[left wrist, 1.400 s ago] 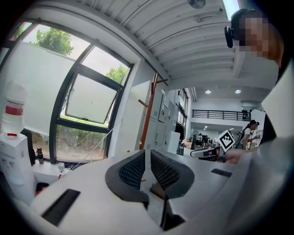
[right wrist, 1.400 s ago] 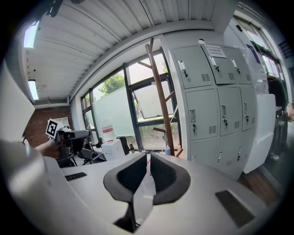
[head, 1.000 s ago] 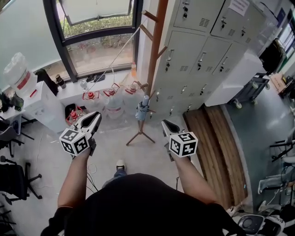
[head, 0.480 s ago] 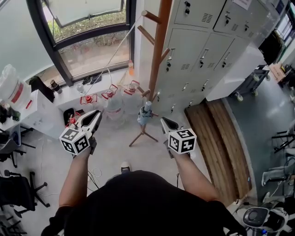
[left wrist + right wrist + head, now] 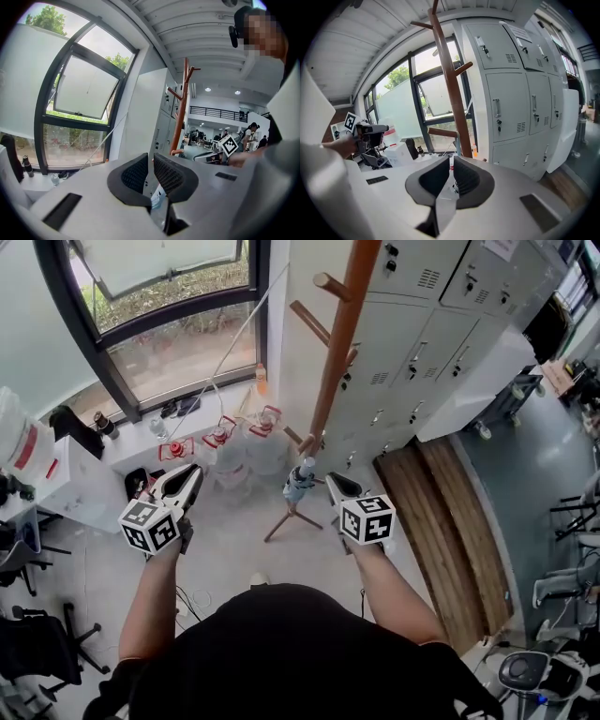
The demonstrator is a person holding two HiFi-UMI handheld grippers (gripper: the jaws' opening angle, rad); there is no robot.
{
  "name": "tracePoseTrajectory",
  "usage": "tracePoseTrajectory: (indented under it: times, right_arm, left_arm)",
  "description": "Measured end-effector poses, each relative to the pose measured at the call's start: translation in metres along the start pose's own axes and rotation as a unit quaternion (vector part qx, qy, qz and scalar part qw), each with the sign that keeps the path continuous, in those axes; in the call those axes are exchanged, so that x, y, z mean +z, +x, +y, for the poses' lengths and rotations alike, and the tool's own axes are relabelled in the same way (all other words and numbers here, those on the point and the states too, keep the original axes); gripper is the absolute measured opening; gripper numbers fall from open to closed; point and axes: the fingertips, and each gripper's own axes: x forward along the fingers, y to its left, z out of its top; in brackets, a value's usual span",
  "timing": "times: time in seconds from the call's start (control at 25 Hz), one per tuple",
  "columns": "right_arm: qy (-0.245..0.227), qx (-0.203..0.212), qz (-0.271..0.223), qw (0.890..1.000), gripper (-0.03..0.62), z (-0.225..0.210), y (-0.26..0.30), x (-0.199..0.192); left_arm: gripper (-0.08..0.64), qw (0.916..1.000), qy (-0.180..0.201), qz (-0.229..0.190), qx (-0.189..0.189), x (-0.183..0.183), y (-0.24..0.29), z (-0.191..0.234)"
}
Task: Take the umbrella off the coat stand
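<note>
The umbrella (image 5: 299,481) hangs low on the coat stand (image 5: 338,348) at my 12 o'clock, untouched. My left tongs (image 5: 191,472) sit at its 9 o'clock, well apart; my right tongs (image 5: 332,482) are at its 3 o'clock, just beside it. Both pairs are all but pressed together — only a slit between the pads, pinching nothing. Lockers (image 5: 441,324) stand at 1 o'clock — a window (image 5: 178,343) at 11.

grey lockers (image 5: 441,334); water jugs (image 5: 228,454); window (image 5: 164,343)
</note>
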Motion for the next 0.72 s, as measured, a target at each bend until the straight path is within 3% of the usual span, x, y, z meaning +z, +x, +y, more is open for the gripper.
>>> tracePoseTrajectory:
  times: [0.72]
  right_arm:
    - [0.001,-0.018,0.013,1.000,0.061,0.002,0.071,-0.002]
  left_arm:
    - [0.055,0.9995,-0.016,0.029,0.002,-0.020,0.004,0.061]
